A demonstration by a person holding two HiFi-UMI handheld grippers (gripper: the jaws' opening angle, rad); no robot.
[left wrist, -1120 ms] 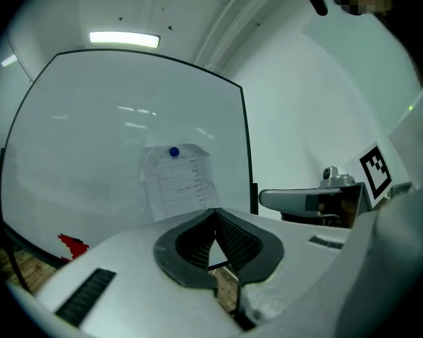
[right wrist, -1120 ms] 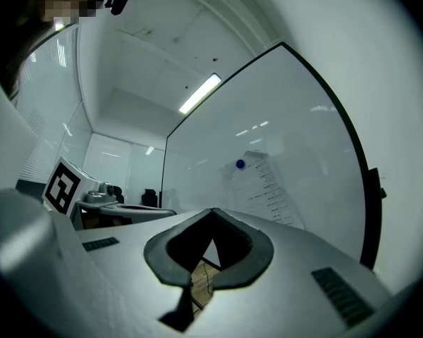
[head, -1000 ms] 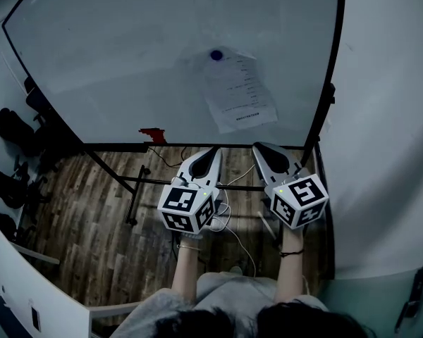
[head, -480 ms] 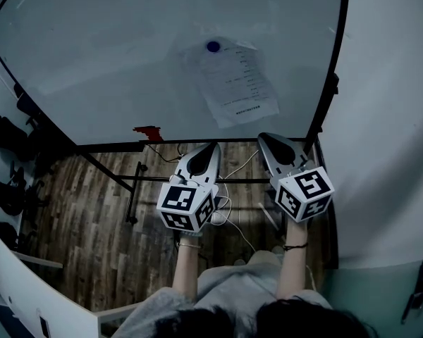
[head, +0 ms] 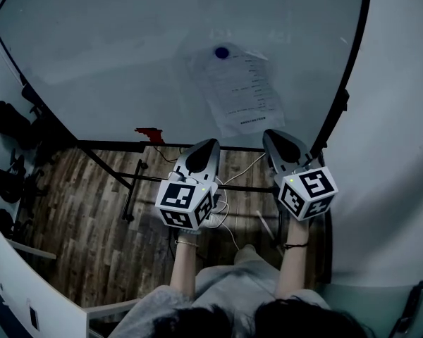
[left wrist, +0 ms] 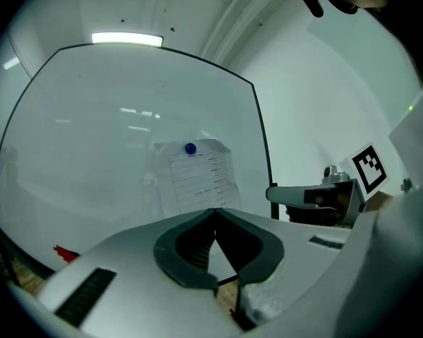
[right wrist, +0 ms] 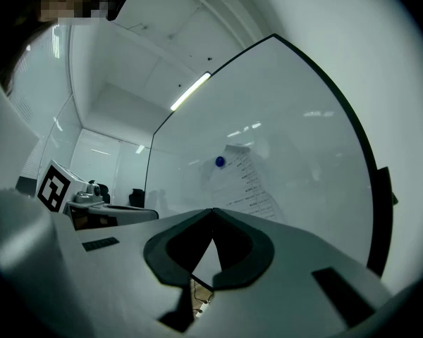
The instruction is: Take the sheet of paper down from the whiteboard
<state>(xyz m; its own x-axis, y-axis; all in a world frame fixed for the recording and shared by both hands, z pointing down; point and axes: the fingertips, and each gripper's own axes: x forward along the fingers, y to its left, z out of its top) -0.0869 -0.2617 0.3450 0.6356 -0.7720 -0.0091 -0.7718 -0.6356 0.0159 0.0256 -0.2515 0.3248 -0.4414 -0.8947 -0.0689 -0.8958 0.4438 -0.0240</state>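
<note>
1. The left gripper (head: 209, 143) and right gripper (head: 272, 133) have edged closer to the whiteboard (head: 113, 62) in the past second.
2. Both claws are closed, with nothing between the jaws.
3. The sheet of paper (head: 241, 94) hangs on the board just ahead of them, untouched and pinned at its top by a blue magnet (head: 221, 52).
4. This looks like the approach stage, and the jaws will likely need to open before anything is gripped.

Both claws closer to whiteboard (head: 113, 55) than second ago. Left claw (head: 204, 144) tip up against board's lower frame line in head view. Right claw (head: 273, 134) tip now meets lower edge of sheet of paper (head: 238, 90) in head view; earlier gap gone. Person's leg (head: 241, 253) further forward under arms.
</note>
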